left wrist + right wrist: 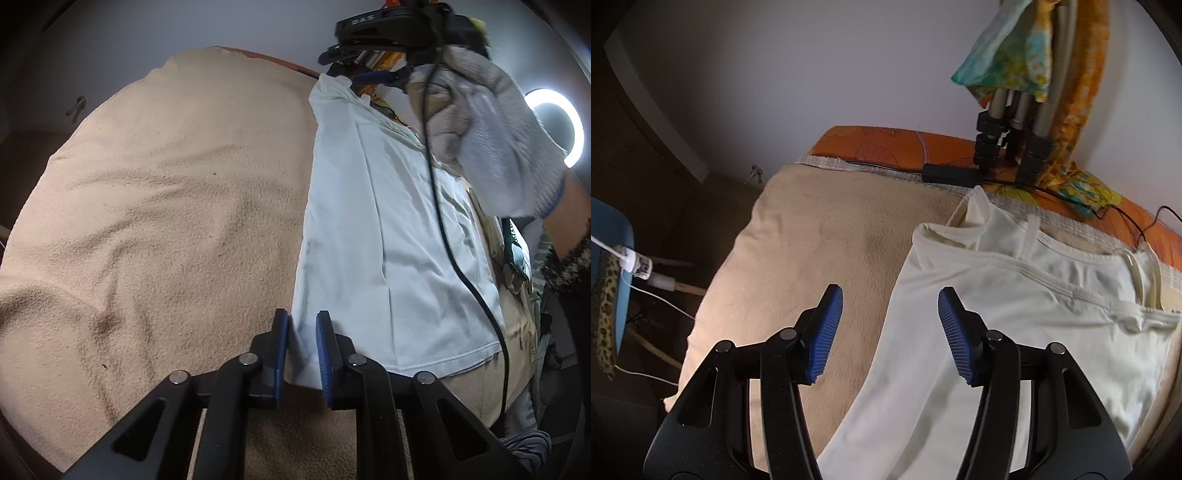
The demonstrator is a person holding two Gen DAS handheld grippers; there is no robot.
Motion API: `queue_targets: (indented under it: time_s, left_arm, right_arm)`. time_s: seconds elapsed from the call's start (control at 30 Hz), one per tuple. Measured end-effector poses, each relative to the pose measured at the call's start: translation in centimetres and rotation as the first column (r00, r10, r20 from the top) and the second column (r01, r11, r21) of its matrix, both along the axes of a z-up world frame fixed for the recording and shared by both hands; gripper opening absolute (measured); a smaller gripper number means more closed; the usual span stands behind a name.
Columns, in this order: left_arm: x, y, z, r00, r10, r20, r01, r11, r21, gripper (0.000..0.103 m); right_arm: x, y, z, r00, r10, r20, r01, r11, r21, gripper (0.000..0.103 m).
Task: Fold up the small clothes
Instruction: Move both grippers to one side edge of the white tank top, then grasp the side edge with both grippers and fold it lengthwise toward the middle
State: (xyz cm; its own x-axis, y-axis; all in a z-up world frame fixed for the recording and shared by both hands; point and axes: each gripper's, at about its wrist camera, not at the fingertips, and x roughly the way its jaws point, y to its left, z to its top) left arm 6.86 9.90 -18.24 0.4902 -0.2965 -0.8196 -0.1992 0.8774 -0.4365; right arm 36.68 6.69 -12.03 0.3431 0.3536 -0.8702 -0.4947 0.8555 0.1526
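Observation:
A white sleeveless top (369, 221) lies flat on a beige blanket (166, 203), its hem nearest the left wrist camera. My left gripper (303, 332) is shut on the hem's left corner, and the fabric fills the narrow gap between the blue pads. At the top's far end, my right gripper (369, 75) hovers over the shoulder area in a person's gloved hand (498, 129). In the right wrist view, the right gripper (891, 332) stands open above the left edge of the top (1015, 314), and its pads touch nothing.
The blanket (820, 229) covers a bed with an orange sheet (886, 144). A tripod's clamped legs (1008, 144) and colourful cloth (1015, 48) stand at the far edge. A black cable (443, 240) trails over the top. Right: ring light (554, 125). Left: blue chair (609, 240).

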Motion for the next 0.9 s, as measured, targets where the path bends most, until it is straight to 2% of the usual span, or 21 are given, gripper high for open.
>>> queue_targets:
  time_s: [0.07,0.17,0.3,0.43,0.53,0.57,0.67,0.9]
  left_arm:
    - [0.1,0.1,0.0,1.0,-0.003,0.001,0.003,1.0,-0.016,0.002]
    - [0.1,0.1,0.2,1.0,-0.006,0.01,0.007,0.999,-0.033,0.001]
    - [0.0,0.1,0.8,0.999,-0.008,0.035,0.009,0.999,-0.047,0.0]
    - [-0.2,0.1,1.7,0.998,-0.01,0.069,0.014,0.998,-0.059,0.0]
    - [-0.9,0.3,2.5,0.995,-0.022,0.095,0.027,0.998,-0.052,0.0]
    - [-1.0,0.2,2.6,0.994,-0.027,0.102,0.032,0.998,-0.047,0.0]
    - [-1.2,-0.3,3.4,0.991,-0.044,0.13,0.049,0.998,-0.035,0.0]
    - [-1.2,-2.3,4.5,0.98,-0.096,0.173,0.098,0.995,-0.003,0.0]
  right_arm:
    - [1.0,0.7,-0.9,1.0,-0.012,-0.012,0.012,1.0,-0.019,0.054]
    - [2.4,1.6,-2.2,0.999,-0.027,-0.021,0.026,0.998,-0.06,0.049]
    - [3.5,2.9,-3.5,0.999,-0.032,0.005,0.032,0.988,-0.152,0.047]
    - [4.2,3.7,-4.5,1.0,-0.024,0.02,0.028,0.977,-0.213,0.04]
    - [4.5,4.0,-4.8,0.999,-0.026,0.032,0.033,0.971,-0.237,0.026]
    - [4.6,3.9,-4.9,0.999,-0.027,0.038,0.035,0.971,-0.237,0.019]
    - [4.8,3.5,-4.6,0.999,-0.027,0.025,0.031,0.98,-0.199,0.008]
    - [4.8,-0.4,-2.4,0.998,-0.052,-0.018,0.051,0.999,-0.018,0.005]
